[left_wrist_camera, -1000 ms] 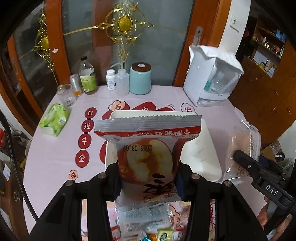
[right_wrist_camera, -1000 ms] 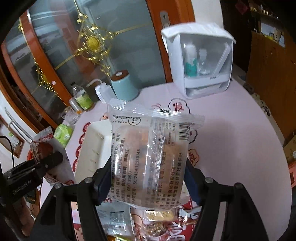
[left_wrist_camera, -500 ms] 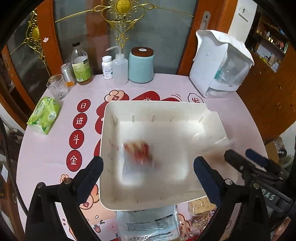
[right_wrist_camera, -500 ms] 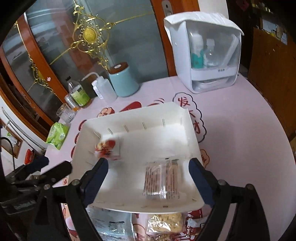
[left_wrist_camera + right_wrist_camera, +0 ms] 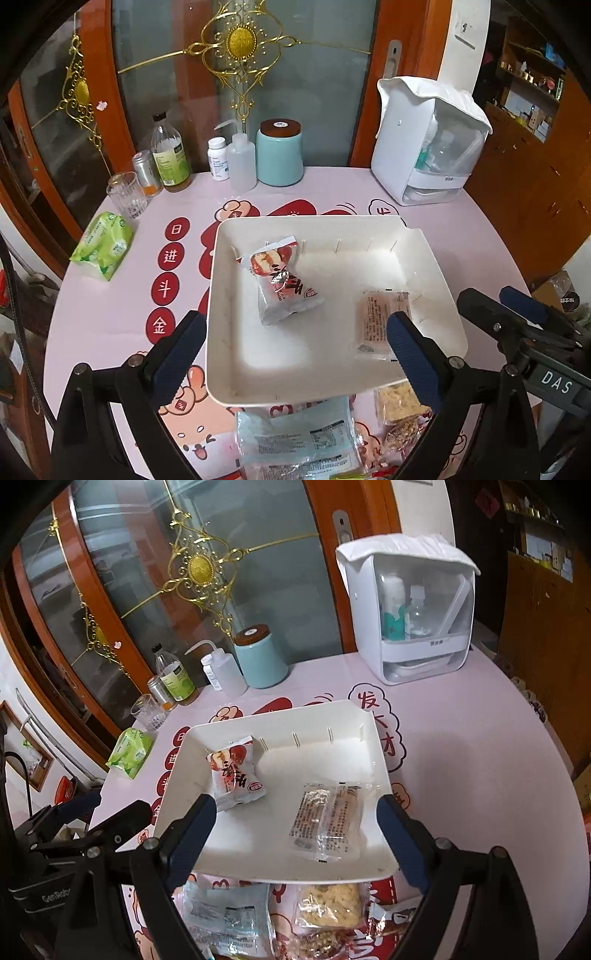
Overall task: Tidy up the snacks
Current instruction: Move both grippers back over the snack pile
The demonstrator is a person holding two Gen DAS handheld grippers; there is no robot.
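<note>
A white tray [image 5: 332,391] [image 5: 369,723] sits mid-table. In it lie a red-and-white snack packet [image 5: 282,284] [image 5: 234,771] on the left and a clear packet of biscuits [image 5: 376,317] [image 5: 328,819] on the right. My left gripper [image 5: 291,362] is open and empty above the tray's near edge. My right gripper [image 5: 295,838] is open and empty over the near edge too. Loose snacks lie in front of the tray: a pale blue packet [image 5: 295,439] [image 5: 225,919] and a yellow crisp bar [image 5: 399,402] [image 5: 328,904].
At the back stand a teal canister [image 5: 279,153], a squeeze bottle [image 5: 241,162], a pill bottle [image 5: 218,158], a green-label bottle [image 5: 170,155], a glass [image 5: 127,195] and a white dispenser box [image 5: 428,144]. A green tissue pack [image 5: 103,245] lies left.
Both grippers opened and dropped their packets into the tray. The red packet slid to the tray's left, the clear packet to its right. Both grippers pulled back slightly.
</note>
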